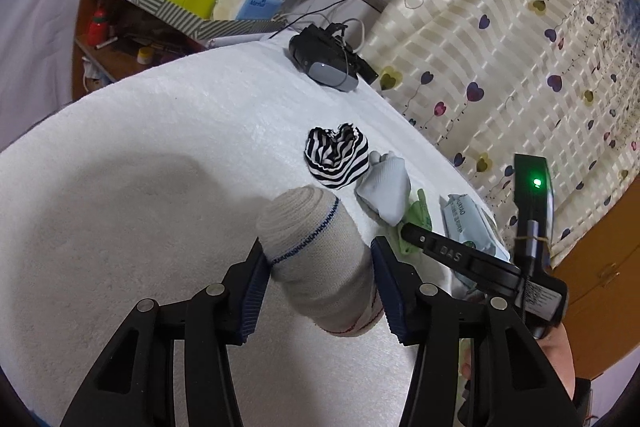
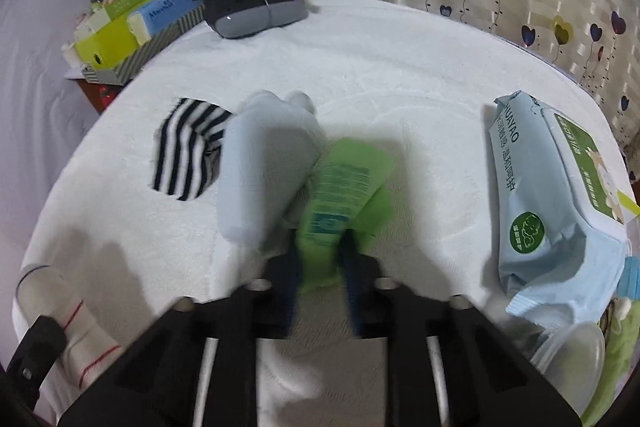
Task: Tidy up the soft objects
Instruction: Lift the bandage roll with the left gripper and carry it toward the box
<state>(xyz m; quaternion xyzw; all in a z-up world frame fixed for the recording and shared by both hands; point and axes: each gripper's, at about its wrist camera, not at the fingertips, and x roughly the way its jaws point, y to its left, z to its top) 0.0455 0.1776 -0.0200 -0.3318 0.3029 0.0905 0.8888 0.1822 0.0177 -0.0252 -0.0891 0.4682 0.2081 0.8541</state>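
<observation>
- Left gripper [image 1: 320,263] has both blue pads pressed on a rolled beige sock [image 1: 316,247], which is near the front of the white towel [image 1: 160,155].
- Right gripper [image 2: 322,267] is closed tightly on a green cloth [image 2: 340,187].
- Pale blue sock [image 2: 260,167] touches the green cloth on its left; striped sock [image 2: 188,151] lies further left.
- Wipes pack [image 2: 552,187] lies at the right.
</observation>
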